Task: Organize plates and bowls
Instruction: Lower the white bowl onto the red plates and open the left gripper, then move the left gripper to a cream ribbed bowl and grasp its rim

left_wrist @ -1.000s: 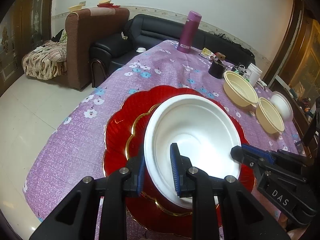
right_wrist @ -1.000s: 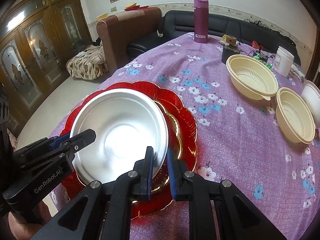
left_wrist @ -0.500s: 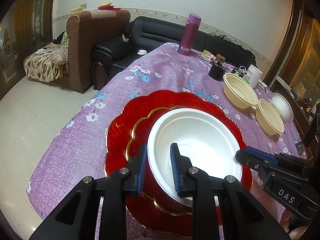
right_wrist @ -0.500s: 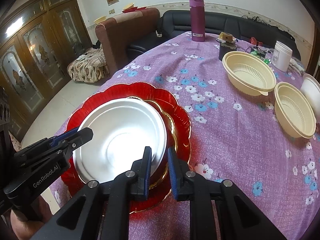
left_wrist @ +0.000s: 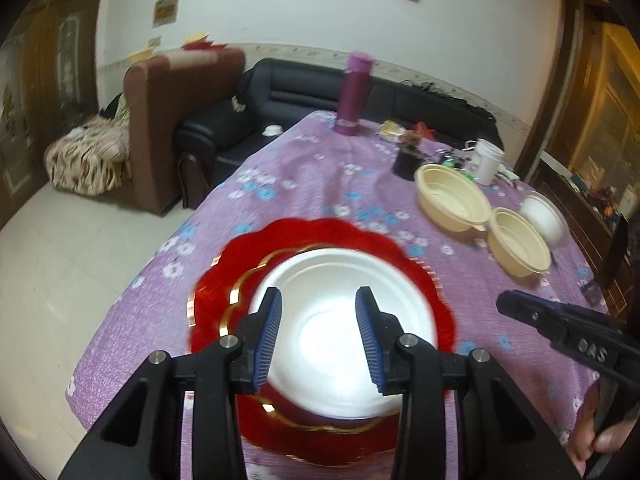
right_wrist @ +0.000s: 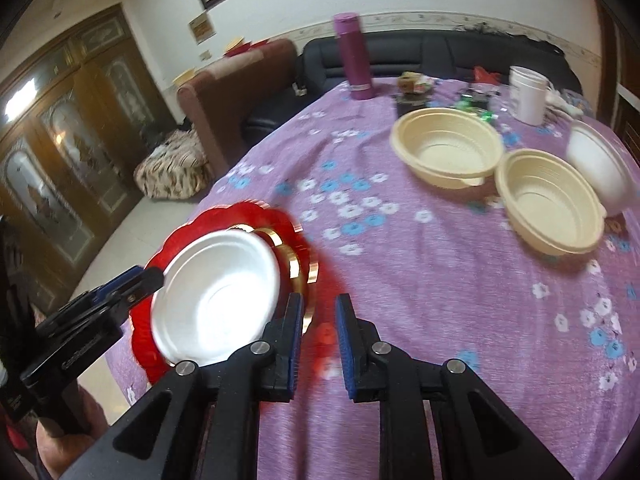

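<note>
A white plate point(left_wrist: 344, 268) lies flat on a stack of two red plates, a large scalloped one point(left_wrist: 280, 236) and a smaller gold-rimmed one point(right_wrist: 296, 268). My left gripper point(left_wrist: 319, 294) hangs above the white plate's near side. Its jaws are opening, and nothing is pressed between the blue pads. My right gripper point(right_wrist: 320, 298) is over the purple cloth just right of the plates, nearly shut with a narrow empty gap. Two cream bowls point(right_wrist: 446, 148) point(right_wrist: 550, 204) and a white bowl point(right_wrist: 600, 168) stand at the table's right.
A magenta flask point(left_wrist: 354, 92), a dark pot point(left_wrist: 406, 160), a white cup point(right_wrist: 528, 94) and small clutter stand at the table's far end. The table's left edge drops to the floor beside the plates. A brown armchair and a black sofa lie beyond it.
Both grippers have let go of the white plate, which now rests flat on the red plates. The left jaws have widened and lifted back. The right gripper has moved right, off the plates.
</note>
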A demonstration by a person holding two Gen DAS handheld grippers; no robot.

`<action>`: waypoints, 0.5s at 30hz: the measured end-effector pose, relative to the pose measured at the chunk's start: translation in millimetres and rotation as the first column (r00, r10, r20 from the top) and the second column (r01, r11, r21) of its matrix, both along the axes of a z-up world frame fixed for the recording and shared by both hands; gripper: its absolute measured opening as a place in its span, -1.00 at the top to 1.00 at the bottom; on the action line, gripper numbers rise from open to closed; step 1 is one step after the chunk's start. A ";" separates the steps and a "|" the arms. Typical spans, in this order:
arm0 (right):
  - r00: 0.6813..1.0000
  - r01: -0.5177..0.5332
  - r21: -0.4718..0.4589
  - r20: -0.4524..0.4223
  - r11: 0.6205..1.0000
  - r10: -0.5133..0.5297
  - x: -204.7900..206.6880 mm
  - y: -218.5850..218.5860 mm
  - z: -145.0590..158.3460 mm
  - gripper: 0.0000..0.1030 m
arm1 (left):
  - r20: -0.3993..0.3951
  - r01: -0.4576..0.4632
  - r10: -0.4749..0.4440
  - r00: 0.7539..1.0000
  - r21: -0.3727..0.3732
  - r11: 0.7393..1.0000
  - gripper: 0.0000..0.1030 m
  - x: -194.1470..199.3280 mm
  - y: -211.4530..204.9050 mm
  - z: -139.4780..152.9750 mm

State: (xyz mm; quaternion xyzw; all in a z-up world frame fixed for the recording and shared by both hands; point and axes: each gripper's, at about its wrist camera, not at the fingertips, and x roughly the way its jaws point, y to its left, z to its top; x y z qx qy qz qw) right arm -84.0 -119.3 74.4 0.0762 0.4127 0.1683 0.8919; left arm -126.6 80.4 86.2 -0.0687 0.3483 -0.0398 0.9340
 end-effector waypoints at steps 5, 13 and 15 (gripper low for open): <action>0.995 0.098 0.056 -0.013 0.994 -0.097 3.8 -50.1 -2.9 0.57 | 0.014 0.105 -0.106 0.994 0.032 0.994 0.23 -2.3 -50.0 9.1; 0.954 0.299 0.162 -0.077 0.940 -0.290 9.4 -151.1 -15.2 0.57 | -0.100 0.336 -0.337 0.936 -0.028 0.941 0.21 26.9 -149.1 -9.1; 0.931 0.365 0.181 -0.090 0.913 -0.354 12.8 -184.4 -15.2 0.57 | -0.112 0.354 -0.356 0.928 -0.039 0.934 0.21 37.9 -166.5 -7.7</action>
